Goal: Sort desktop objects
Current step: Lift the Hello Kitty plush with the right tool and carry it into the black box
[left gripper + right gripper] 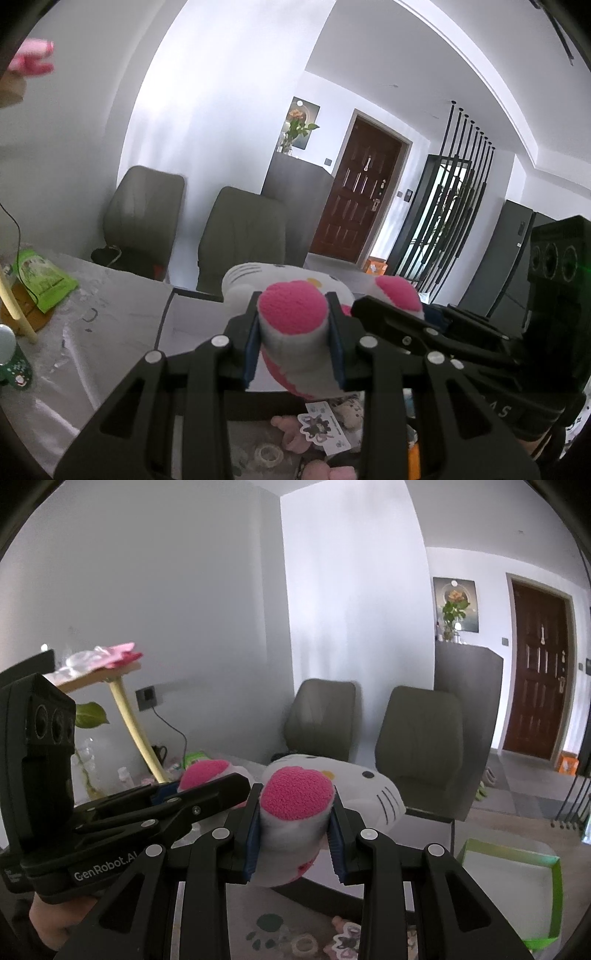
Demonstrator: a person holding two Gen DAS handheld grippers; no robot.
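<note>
White-pink cat plush (pixel 295 325) — lifted, held.

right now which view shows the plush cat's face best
The right wrist view: the plush cat shows an eye, nose and whiskers clearly. The left wrist view shows mostly its pink foot pad and only the head's top edge.

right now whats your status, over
Left gripper and right gripper each shut on a foot of the plush cat. Cat held above the table. Nothing blocking ahead.
</note>
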